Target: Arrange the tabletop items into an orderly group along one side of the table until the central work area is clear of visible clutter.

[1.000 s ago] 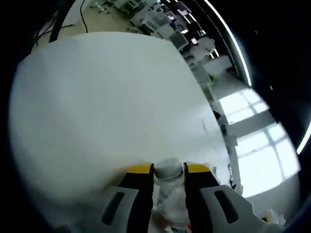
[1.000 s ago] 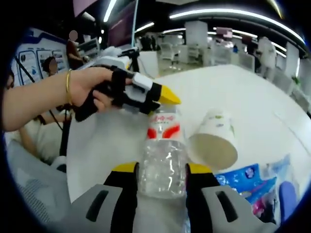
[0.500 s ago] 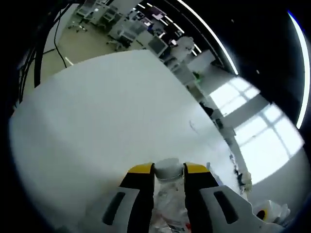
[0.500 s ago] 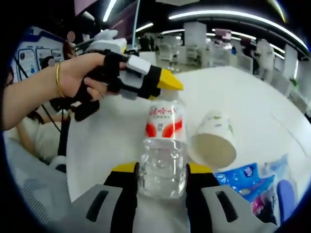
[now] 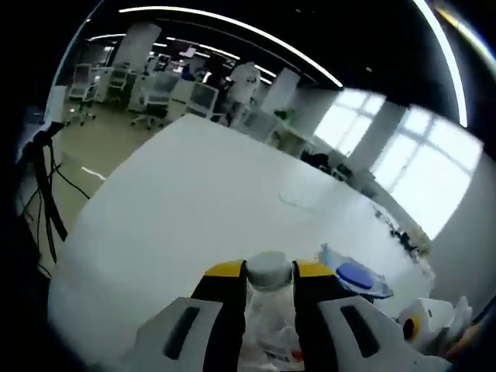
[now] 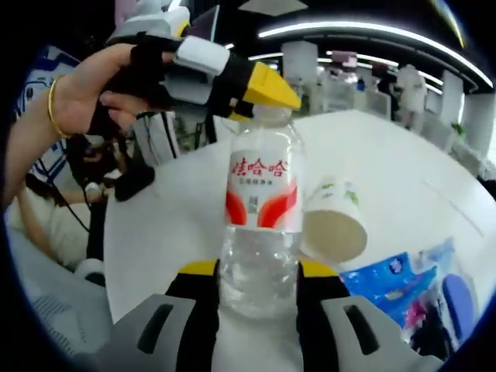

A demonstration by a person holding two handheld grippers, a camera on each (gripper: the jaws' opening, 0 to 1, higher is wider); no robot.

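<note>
Above the white table (image 6: 403, 178), water bottle (image 6: 260, 225) is clamped at its body by right gripper (image 6: 258, 273) and at its cap by left gripper (image 5: 268, 271). Risk: opposing pulls could twist it loose onto paper cup (image 6: 333, 221).

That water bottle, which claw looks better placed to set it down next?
Probably the right claw: its jaws clamp the water bottle around the lower body, so it carries the weight. The left claw only pinches the cap. The paper cup lies beside it.
</note>
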